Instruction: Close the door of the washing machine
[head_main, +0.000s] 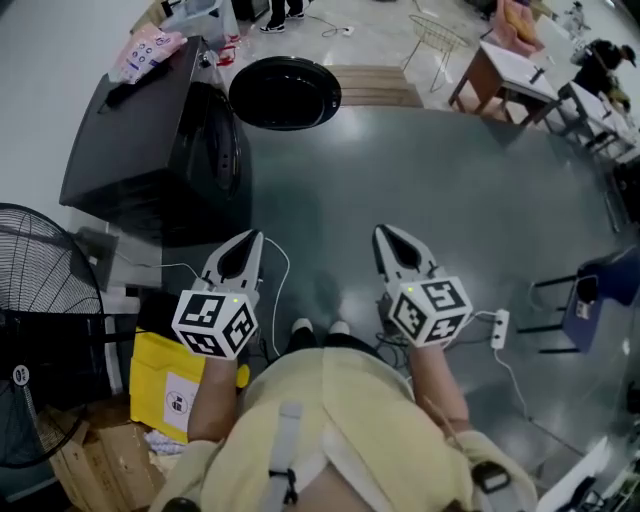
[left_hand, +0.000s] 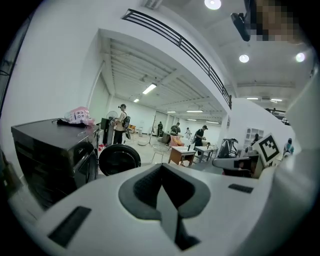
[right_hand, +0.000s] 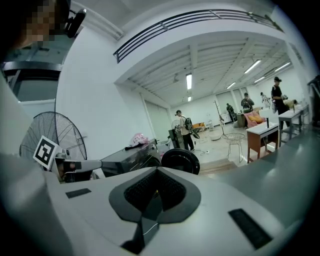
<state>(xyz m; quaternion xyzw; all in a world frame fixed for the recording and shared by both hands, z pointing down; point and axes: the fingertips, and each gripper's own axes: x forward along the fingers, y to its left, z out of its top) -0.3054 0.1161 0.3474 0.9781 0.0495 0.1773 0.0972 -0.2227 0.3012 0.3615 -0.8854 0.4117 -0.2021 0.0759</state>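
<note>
The black washing machine (head_main: 150, 140) stands at the upper left of the head view. Its round dark door (head_main: 285, 92) is swung wide open, out to the right of the machine's front. My left gripper (head_main: 247, 240) and right gripper (head_main: 390, 235) are held side by side over the grey floor, well short of the machine. Both are shut, with nothing between the jaws. In the left gripper view the machine (left_hand: 50, 155) and its door (left_hand: 119, 159) lie ahead to the left of the shut left gripper (left_hand: 162, 170). From the right gripper (right_hand: 156, 172) the door (right_hand: 180, 160) shows just ahead.
A standing fan (head_main: 40, 320), a yellow bag (head_main: 180, 385) and a cardboard box (head_main: 100, 450) sit at my left. A power strip (head_main: 499, 328) with cables lies on the floor at right, near a blue chair (head_main: 590, 300). Tables (head_main: 505, 75) and people are farther back.
</note>
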